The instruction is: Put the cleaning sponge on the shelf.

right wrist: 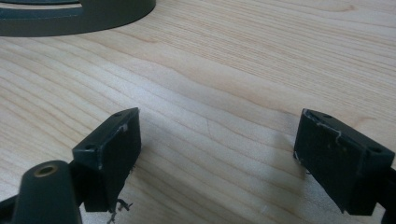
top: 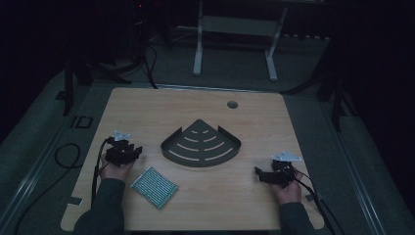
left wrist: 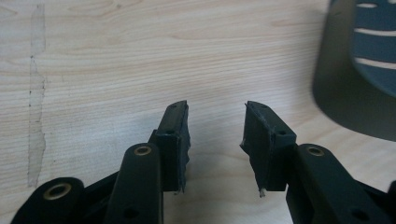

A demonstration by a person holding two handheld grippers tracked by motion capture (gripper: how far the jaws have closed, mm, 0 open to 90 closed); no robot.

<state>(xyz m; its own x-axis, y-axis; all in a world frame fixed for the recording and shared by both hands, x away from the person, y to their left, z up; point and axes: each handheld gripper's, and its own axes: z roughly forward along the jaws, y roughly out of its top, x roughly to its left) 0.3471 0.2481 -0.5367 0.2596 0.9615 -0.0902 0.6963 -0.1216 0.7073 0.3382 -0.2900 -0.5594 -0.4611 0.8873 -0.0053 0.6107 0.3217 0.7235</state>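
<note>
High view: one wooden table (top: 147, 112) carries two things, a dark corner shelf (top: 201, 144) with slotted floor and a green-dotted pad (top: 153, 186). The shelf lies mid-table, between the two grippers and a little farther from the person than either. The pad lies near the front edge, just beside the left gripper (top: 131, 148), closer to the person and on its inner side, apart from the shelf. The right gripper (top: 259, 174) sits well right of the shelf, near the table's right edge.

Left gripper view: the left gripper (left wrist: 217, 140) has its jaws spread, bare wood between them, and the shelf (left wrist: 343, 100) lies off to its right.

Right gripper view: the right gripper (right wrist: 217, 163) also stands spread wide over bare wood, holding nothing, with the shelf (right wrist: 79, 18) at the top left.

Count: two grippers, one shelf, one pad.
</note>
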